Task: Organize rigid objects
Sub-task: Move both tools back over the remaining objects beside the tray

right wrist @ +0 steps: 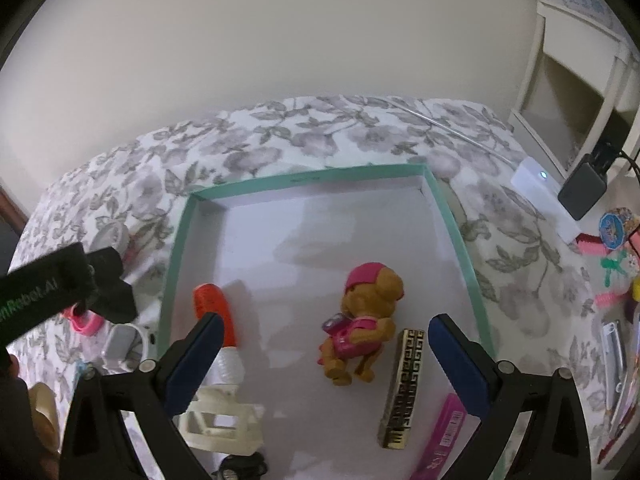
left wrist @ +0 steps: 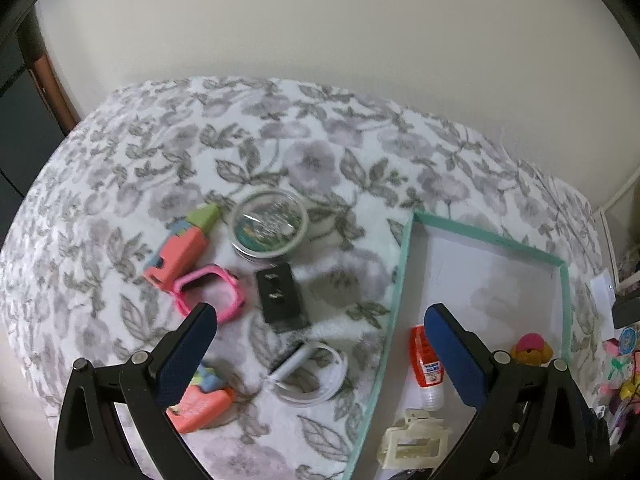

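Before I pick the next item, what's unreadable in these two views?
- Left wrist view: lower coral toy, mostly behind the left gripper.
- Left wrist view: round tin, contents blurred.
- Right wrist view: black object, cut off by the bottom edge.
- Right wrist view: glue bottle label, hidden behind the right gripper.

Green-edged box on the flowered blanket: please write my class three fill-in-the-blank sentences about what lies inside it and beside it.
1. The toy dog in the box wears a ____ cap.
2. The glue bottle in the box has an ____ cap.
3. The round clear tub lies ____ the box, on the blanket.
4. The left claw holds ____.

Missing words: pink; orange; outside; nothing
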The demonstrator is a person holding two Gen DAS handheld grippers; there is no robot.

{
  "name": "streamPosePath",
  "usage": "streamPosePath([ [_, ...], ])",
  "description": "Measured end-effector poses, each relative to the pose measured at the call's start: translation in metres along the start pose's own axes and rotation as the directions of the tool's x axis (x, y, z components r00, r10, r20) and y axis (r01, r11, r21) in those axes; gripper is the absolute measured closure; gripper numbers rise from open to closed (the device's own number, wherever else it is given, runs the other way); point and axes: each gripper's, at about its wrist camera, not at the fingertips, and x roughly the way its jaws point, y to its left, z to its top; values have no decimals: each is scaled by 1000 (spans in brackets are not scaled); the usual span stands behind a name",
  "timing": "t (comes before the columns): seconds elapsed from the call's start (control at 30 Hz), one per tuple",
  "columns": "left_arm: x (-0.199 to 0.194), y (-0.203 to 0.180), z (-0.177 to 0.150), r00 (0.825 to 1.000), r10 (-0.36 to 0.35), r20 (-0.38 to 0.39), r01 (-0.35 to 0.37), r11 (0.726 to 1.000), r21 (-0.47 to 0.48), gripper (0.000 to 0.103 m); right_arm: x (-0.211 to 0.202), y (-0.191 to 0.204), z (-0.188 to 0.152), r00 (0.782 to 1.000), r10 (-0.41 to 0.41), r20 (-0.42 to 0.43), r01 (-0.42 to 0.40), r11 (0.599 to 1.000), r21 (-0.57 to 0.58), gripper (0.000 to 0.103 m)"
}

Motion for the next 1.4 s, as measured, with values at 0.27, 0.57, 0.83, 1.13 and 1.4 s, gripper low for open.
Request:
streamPosePath([
  [0.27,-27,27,8,995,83,52,-82,997,-15,0,-31,23,9,996,55,69,-53,998,-37,0],
  [0.57,-48,66,12,994,92,50,-89,994,-68,0,-49,62,10,988,124,90,-112,986,-124,0],
  [0.83,-49,116,3,993,111,41,-105,986,-129,0,-49,93,1,979,199,49,-186,964,-190,0],
  [1.13,-10,147,-32,995,78,-65,-87,982,-165,0,-28,117,-17,951,304,-53,-308,927,-213,20],
  [1.4,18,142,-53,989,63,-134,-75,994,-82,0,0,129,-30,919,363,-154,-388,902,-191,50],
])
